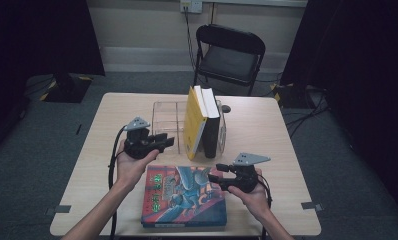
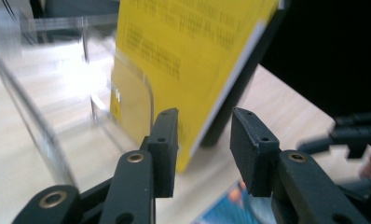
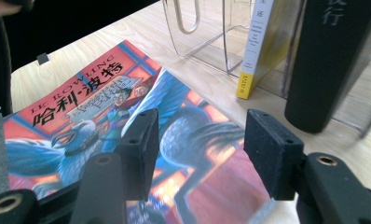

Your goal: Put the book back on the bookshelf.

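Observation:
A colourful picture-cover book (image 1: 184, 197) (image 3: 81, 107) lies flat at the table's near edge. A yellow book (image 1: 193, 124) (image 2: 193, 42) and a black book (image 1: 211, 127) (image 3: 330, 60) stand leaning in a clear plastic rack (image 1: 165, 119) (image 2: 127, 93). My left gripper (image 1: 168, 141) (image 2: 204, 140) is held left of the yellow book and points at it, open with nothing between its pads. My right gripper (image 1: 213, 173) (image 3: 200, 149) hovers over the flat book's right part, open and empty. The right gripper (image 2: 346, 135) also shows blurred in the left gripper view.
A black folding chair (image 1: 229, 55) stands behind the wooden table (image 1: 257, 135). Cables run along the floor at the right. Bare tabletop lies to the left of the rack and to the right of the books.

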Tool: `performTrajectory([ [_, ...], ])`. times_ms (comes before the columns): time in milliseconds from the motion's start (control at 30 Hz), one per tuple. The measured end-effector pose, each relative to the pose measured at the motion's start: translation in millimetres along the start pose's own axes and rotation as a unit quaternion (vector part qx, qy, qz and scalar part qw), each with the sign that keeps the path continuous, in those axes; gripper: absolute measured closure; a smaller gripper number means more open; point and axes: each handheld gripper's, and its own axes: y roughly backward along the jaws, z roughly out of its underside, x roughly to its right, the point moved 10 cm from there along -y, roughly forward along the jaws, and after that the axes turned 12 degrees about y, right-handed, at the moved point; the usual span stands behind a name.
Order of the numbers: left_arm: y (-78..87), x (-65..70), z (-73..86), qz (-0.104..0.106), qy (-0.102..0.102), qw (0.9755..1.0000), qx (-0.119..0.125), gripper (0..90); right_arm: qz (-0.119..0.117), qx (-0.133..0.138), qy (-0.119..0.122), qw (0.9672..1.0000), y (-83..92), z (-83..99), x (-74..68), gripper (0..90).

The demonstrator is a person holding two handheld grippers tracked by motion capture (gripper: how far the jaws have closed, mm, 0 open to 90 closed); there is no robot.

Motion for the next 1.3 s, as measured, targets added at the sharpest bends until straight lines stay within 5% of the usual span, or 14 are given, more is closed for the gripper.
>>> performTrajectory([
  [600, 41.1, -35.9, 97.7, -0.021, 0.023, 0.9973, -0.066, 62.7, -0.027, -0.029, 0.012, 0.9991, -48.2, -7.4, 3.1, 36.3],
  [733, 41.4, -46.7, 114.8, -0.044, 0.028, 0.9955, -0.079, 62.6, -0.029, -0.036, 0.002, 0.9989, -56.1, 0.0, 5.8, 36.3],
  [1300, 32.0, -47.5, 120.3, -0.018, 0.047, 0.9948, -0.088, 61.0, -0.033, -0.055, 0.012, 0.9978, -60.0, 13.9, 4.5, 37.3],
])
